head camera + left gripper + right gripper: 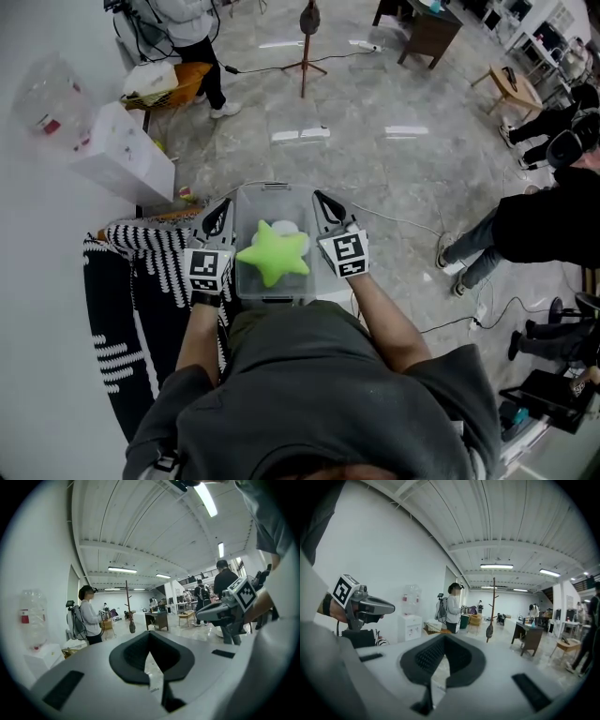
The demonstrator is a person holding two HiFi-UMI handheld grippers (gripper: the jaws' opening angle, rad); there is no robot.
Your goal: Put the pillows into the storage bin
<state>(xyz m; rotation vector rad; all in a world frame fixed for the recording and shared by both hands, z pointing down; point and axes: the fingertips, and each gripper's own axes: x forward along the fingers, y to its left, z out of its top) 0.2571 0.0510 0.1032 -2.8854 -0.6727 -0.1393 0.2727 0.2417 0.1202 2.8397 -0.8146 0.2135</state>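
Inside the clear storage bin lies a green star pillow. Left claw and right claw flank the bin, both closed together, possibly pinching its rim.

Grey marble floor, white wall, wooden desk

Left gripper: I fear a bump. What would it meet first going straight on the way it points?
The way looks free nearby: the left gripper points over open floor. Far off, a desk stands roughly in line, a coat stand just left of it; depth is unclear.
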